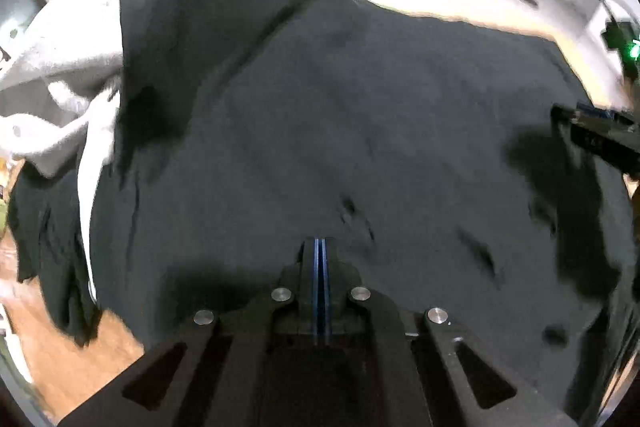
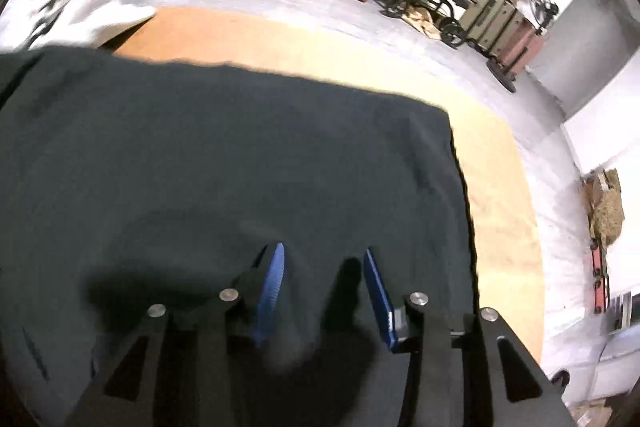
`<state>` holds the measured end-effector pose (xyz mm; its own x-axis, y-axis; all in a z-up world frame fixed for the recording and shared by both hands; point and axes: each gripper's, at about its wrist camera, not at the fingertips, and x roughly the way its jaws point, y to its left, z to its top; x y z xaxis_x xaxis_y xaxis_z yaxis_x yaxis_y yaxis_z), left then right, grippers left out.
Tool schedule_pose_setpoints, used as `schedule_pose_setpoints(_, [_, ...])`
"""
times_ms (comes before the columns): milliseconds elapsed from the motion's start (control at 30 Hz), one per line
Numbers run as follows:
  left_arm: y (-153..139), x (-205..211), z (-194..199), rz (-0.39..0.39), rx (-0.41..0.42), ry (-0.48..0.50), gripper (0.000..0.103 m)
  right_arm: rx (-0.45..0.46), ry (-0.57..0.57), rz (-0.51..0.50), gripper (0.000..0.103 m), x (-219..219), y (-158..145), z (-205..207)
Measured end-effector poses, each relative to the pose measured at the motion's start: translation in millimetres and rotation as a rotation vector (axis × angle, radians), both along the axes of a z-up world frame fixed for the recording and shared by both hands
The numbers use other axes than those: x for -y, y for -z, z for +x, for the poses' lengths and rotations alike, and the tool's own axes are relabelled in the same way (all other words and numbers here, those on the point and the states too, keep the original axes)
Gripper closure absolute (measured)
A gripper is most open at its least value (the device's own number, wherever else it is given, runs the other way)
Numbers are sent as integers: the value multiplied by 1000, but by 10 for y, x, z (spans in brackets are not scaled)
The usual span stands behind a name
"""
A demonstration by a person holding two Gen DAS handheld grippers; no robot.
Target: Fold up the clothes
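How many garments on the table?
2 clearly: a dark garment spread across the table, and a grey garment bunched at its far-left edge. Dark cloth hanging at the left may be a third or the same.

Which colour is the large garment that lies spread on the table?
The garment is plain black, with no pattern. The right wrist view shows it best.

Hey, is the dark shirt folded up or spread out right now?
Spread out: the dark shirt lies mostly flat across the wooden table, with only small wrinkles.
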<state>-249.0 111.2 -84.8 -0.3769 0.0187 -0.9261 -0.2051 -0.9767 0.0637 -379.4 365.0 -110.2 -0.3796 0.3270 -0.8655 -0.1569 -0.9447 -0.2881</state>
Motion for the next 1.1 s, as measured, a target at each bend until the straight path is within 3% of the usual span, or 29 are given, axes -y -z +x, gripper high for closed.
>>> schedule_pose_setpoints(133, [45,165,-276,45,5,-59,100,1,41,10,51,-15,-183,-104])
schedule_pose_setpoints(233, [75,260,-436,106,47,-89,100,-28,40,54,47,9,-179,-216])
schedule_pose_setpoints(333, [105,298,-494,129,27,-107,99,-68,81,60,40,-49,-129,-355])
schedule_pose_setpoints(400, [126,287,-481,119,0,-107,99,-93,134,42,31,-117,-105,-386])
schedule_pose_setpoints(467, [146,268,-456,99,-25,-98,99,-87,152,-55,36,-182,-110,-305])
schedule_pose_setpoints(533, [165,268,-437,94,-23,-93,99,-71,127,-135,51,-106,-203,-26])
schedule_pose_setpoints(600, [180,328,-437,128,-1,-113,99,-55,99,-210,49,-24,-296,263])
schedule_pose_setpoints(700, [205,440,-349,172,36,-190,100,-58,-32,-193,48,255,-403,977])
schedule_pose_setpoints(767, [201,487,-85,246,87,-193,100,-20,-71,-187,47,358,-308,1332])
schedule_pose_setpoints(800, [194,479,79,311,104,-150,100,-1,-91,-185,46,409,-261,1510])
schedule_pose_setpoints(833, [184,453,246,327,101,-97,100,18,-110,-182,46,461,-214,1687])
schedule_pose_setpoints(900, [164,395,576,323,84,9,100,49,-148,-176,47,558,-123,2043])
schedule_pose_setpoints(933, [154,366,741,320,75,61,100,3,-150,-165,47,555,-113,2218])
schedule_pose_setpoints(1000, [108,349,1073,316,128,150,99,30,-128,-207,50,545,-88,2437])
schedule_pose_setpoints(1100, [167,388,1482,300,215,194,100,57,-106,-271,50,544,-73,2797])
